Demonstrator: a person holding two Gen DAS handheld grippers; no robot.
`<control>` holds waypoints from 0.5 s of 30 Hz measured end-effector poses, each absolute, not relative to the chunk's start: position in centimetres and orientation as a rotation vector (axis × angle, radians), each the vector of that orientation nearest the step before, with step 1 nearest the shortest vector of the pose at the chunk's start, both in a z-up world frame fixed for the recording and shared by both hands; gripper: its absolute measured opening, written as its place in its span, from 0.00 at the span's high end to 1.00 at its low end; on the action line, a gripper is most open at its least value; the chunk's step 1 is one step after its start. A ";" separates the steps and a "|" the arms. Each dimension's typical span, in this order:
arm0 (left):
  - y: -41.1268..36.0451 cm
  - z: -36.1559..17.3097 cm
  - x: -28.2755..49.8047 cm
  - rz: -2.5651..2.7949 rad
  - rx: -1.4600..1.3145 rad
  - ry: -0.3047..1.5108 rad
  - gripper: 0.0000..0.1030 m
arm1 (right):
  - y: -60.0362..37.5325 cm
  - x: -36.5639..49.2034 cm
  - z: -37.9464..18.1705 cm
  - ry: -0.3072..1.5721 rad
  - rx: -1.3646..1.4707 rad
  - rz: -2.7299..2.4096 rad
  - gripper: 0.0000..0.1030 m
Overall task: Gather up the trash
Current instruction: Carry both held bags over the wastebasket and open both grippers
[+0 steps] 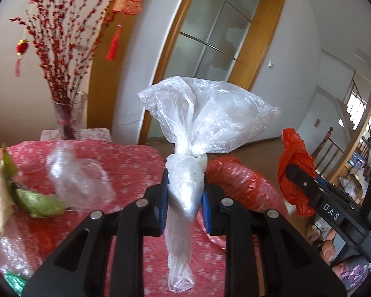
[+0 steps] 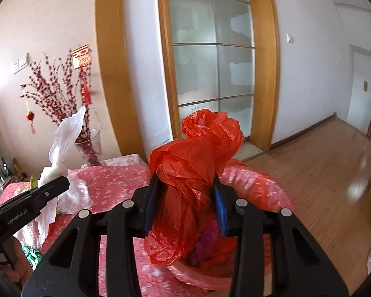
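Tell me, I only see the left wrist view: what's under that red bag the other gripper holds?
Observer: A pink bin; the red bag lines it, and the right gripper pinches its gathered top.
Operator: Anything inside?
Observer: Something magenta shows in the bin, below the grip.
Operator: What's behind my white bag?
Observer: From the right view, the white bag in the left gripper hides part of a glass vase of red branches.
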State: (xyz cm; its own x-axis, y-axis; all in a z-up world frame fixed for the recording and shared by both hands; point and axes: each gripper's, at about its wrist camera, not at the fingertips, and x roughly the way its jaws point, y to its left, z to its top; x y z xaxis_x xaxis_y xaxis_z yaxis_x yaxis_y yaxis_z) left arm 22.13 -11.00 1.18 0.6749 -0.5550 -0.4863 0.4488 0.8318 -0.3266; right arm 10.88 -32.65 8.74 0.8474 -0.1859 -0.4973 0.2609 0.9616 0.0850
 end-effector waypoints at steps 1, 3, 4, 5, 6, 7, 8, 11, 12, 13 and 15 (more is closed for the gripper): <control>-11.4 1.1 22.4 -0.576 -0.186 0.611 0.78 | -33.0 10.8 8.7 0.507 0.154 -0.245 0.61; -12.6 1.0 22.6 -0.599 -0.189 0.622 0.78 | -33.7 10.6 8.6 0.508 0.159 -0.260 0.61; -13.1 0.9 22.8 -0.611 -0.189 0.627 0.78 | -34.1 10.6 8.5 0.509 0.163 -0.269 0.61; -13.6 0.8 22.9 -0.618 -0.187 0.631 0.78 | -34.6 10.6 8.4 0.510 0.167 -0.279 0.61; -14.1 0.7 23.1 -0.627 -0.184 0.636 0.78 | -34.9 10.6 8.3 0.512 0.170 -0.285 0.61; -14.8 0.5 23.3 -0.638 -0.179 0.643 0.78 | -35.4 10.6 8.1 0.515 0.173 -0.295 0.61; -15.4 0.4 23.4 -0.645 -0.177 0.647 0.78 | -35.7 10.6 8.0 0.518 0.175 -0.302 0.61; -16.9 0.1 23.8 -0.673 -0.173 0.664 0.78 | -36.8 10.8 7.5 0.528 0.184 -0.325 0.61; -17.4 -0.1 23.8 -0.681 -0.172 0.669 0.78 | -36.9 10.8 7.4 0.530 0.187 -0.329 0.61; -18.0 -0.2 23.9 -0.689 -0.171 0.675 0.78 | -37.2 10.8 7.2 0.533 0.191 -0.336 0.61; -19.1 -0.3 24.0 -0.705 -0.169 0.685 0.78 | -37.8 10.9 7.0 0.538 0.200 -0.345 0.61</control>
State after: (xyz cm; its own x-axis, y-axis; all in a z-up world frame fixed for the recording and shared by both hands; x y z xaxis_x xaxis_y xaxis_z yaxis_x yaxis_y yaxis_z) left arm 24.04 -19.06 -0.34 0.5552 -0.6472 -0.5224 0.5407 0.7581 -0.3646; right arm 10.88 -37.85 7.01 0.8032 -0.2682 -0.5319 0.3720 0.9232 0.0962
